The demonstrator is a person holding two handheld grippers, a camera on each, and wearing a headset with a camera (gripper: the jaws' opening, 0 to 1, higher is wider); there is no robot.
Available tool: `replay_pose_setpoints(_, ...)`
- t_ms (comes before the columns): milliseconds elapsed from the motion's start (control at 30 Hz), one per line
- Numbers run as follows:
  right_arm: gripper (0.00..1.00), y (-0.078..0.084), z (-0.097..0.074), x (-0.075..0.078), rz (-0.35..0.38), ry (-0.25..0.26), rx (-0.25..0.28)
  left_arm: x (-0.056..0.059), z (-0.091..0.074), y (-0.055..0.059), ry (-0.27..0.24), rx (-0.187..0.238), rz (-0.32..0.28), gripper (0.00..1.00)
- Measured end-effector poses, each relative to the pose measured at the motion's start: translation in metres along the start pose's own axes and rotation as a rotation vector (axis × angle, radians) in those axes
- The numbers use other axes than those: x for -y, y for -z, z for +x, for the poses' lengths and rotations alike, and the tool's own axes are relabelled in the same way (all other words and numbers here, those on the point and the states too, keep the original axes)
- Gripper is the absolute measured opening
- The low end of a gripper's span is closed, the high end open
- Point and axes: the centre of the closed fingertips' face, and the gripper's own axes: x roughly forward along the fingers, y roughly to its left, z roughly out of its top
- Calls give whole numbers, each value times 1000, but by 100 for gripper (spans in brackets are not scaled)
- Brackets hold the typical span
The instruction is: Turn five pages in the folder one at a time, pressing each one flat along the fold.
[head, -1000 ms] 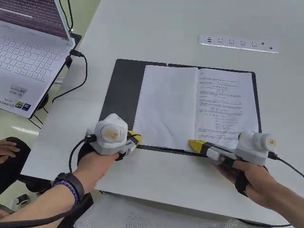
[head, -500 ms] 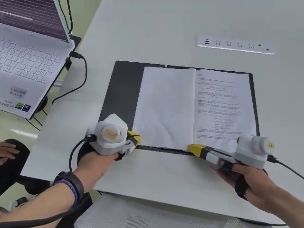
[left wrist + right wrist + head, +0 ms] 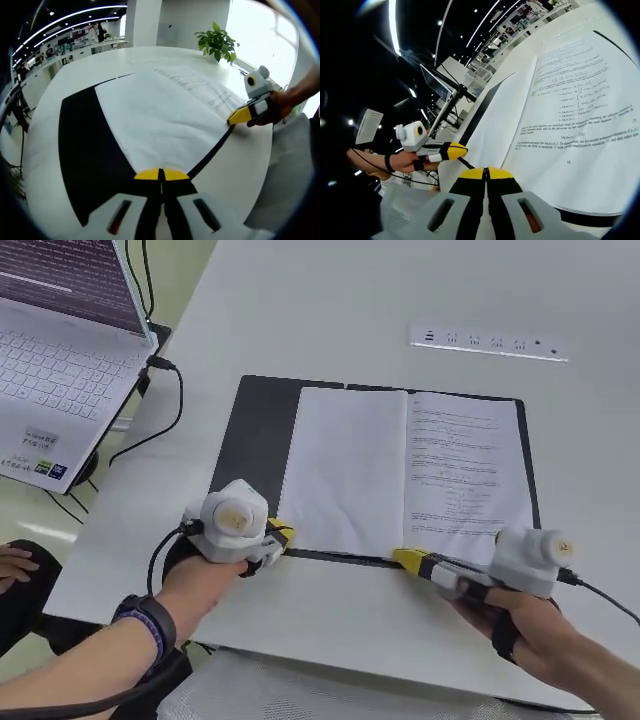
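A black folder (image 3: 257, 435) lies open on the white table, a blank page (image 3: 345, 468) on its left and a printed page (image 3: 462, 475) on its right. My left gripper (image 3: 280, 533) rests shut at the folder's near left edge, its yellow tips (image 3: 161, 174) on the black cover just short of the blank page (image 3: 155, 115). My right gripper (image 3: 408, 558) is shut too, its tips (image 3: 486, 173) at the near edge by the fold, below the printed page (image 3: 580, 125). Each gripper appears in the other's view: the right gripper (image 3: 243, 114), the left gripper (image 3: 451, 149).
An open laptop (image 3: 55, 350) sits at the far left with a black cable (image 3: 165, 400) running from it. A white power strip (image 3: 488, 342) lies beyond the folder. The table's near edge (image 3: 330, 650) runs just below both hands.
The head camera has shifted a little. My right gripper has drawn slightly back toward the near edge; the left gripper and the pages hold still.
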Motion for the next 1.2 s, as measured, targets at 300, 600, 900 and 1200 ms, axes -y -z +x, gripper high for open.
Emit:
replay_pose_setpoints(300,0,-6,-4,-6,1,8,13,1,-2,-4,20,-2,-45,0)
replay_pose_setpoints(600,0,-16,-17,-2,-15,47,36,6,-11,-18,29,21,-40,3)
replay_pose_setpoints(900,8,-26,-36,3,-53,88,60,15,-20,-25,48,34,-15,7)
replay_pose_setpoints(1200,15,-34,-65,7,-135,142,67,21,-36,-33,55,62,18,14)
